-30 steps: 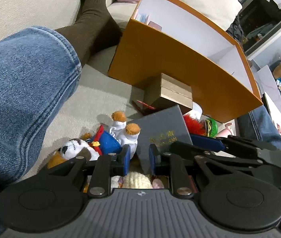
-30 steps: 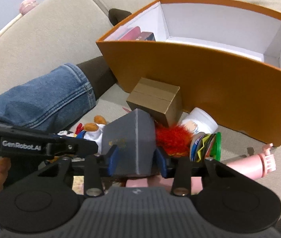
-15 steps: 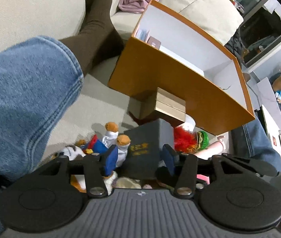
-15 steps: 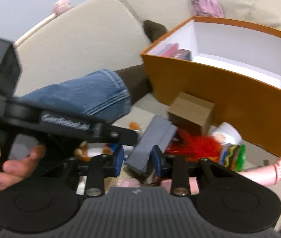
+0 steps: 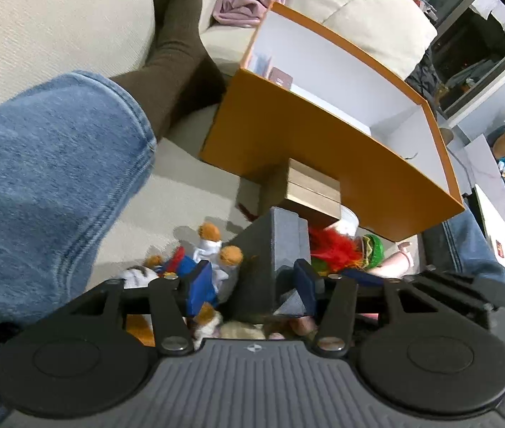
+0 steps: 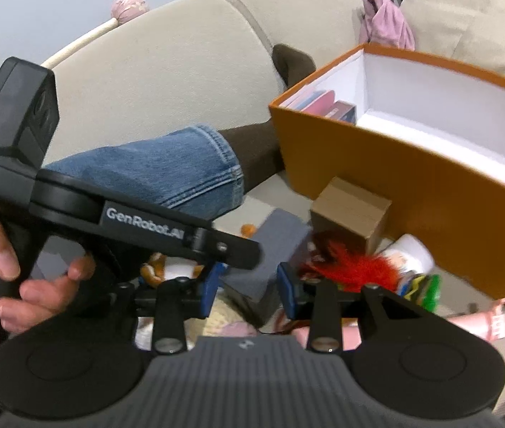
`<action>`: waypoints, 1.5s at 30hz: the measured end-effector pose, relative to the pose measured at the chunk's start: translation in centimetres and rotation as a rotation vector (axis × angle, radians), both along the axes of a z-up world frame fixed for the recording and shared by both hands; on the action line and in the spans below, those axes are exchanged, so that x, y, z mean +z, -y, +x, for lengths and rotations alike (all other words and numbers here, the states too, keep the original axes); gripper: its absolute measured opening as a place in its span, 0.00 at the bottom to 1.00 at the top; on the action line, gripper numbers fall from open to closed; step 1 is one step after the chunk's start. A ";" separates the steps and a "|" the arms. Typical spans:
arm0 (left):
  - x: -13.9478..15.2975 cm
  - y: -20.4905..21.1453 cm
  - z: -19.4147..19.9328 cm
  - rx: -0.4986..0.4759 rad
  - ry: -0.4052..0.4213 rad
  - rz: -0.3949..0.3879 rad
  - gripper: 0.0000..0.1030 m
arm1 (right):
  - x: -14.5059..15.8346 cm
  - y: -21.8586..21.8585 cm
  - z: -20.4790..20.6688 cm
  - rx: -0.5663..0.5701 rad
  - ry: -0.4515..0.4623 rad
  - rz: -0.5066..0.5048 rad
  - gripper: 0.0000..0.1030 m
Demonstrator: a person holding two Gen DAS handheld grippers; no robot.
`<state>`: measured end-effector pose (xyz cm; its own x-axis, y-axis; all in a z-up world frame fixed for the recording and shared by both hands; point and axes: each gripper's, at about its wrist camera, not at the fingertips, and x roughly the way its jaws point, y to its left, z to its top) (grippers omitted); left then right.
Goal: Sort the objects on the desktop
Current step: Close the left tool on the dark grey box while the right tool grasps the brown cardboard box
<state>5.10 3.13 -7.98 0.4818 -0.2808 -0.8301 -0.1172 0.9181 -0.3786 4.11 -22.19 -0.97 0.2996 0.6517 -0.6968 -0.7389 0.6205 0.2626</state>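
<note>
A dark grey box (image 5: 281, 246) stands tilted on edge above a heap of toys on the beige sofa. My left gripper (image 5: 252, 281) is open around it, and a gap shows at its left pad. In the right wrist view the same grey box (image 6: 277, 235) sits between the blue pads of my right gripper (image 6: 248, 287). Those jaws are opening, but both pads still touch the box. A big orange storage box (image 5: 323, 164) with a white inside lies just beyond, with books (image 6: 327, 103) in its left end.
A small brown carton (image 5: 313, 185) leans on the orange box's wall (image 6: 412, 185). A red-haired toy (image 6: 355, 271), a blue-coated plush (image 5: 195, 260), a white cup (image 6: 409, 253) and a pink doll arm (image 6: 473, 324) lie below. A jeans leg (image 5: 45, 178) fills the left.
My left jaws have spread from nearly shut to wide around the grey box. The box has tipped up onto its edge. The right gripper rose and rolled, bringing the left tool and hand into view.
</note>
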 end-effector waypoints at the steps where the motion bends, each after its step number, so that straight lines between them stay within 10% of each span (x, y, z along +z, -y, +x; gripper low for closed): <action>1: 0.0 -0.1 0.0 0.003 -0.001 0.001 0.58 | 0.0 0.3 0.1 -0.016 0.009 -0.012 0.38; 11: -0.1 -1.2 -0.1 0.029 -0.005 -0.020 0.58 | -2.4 -1.2 0.9 -0.053 0.002 -0.081 0.19; 29: -0.5 0.9 2.7 -0.048 -0.063 -0.006 0.62 | -2.8 -1.9 1.1 -0.012 -0.007 -0.052 0.19; 32: -0.9 1.0 2.5 -0.052 -0.064 0.005 0.45 | -2.8 -1.8 1.1 -0.004 -0.008 -0.057 0.20; 45: 3.6 -0.9 2.5 0.023 0.156 0.068 0.36 | 0.0 -1.2 4.8 -0.264 0.016 -0.086 0.60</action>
<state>7.61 3.99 -4.36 0.6116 -0.2135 -0.7618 -0.0835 0.9401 -0.3305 8.96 -21.00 -0.95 0.4630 0.4884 -0.7396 -0.5523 0.8117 0.1903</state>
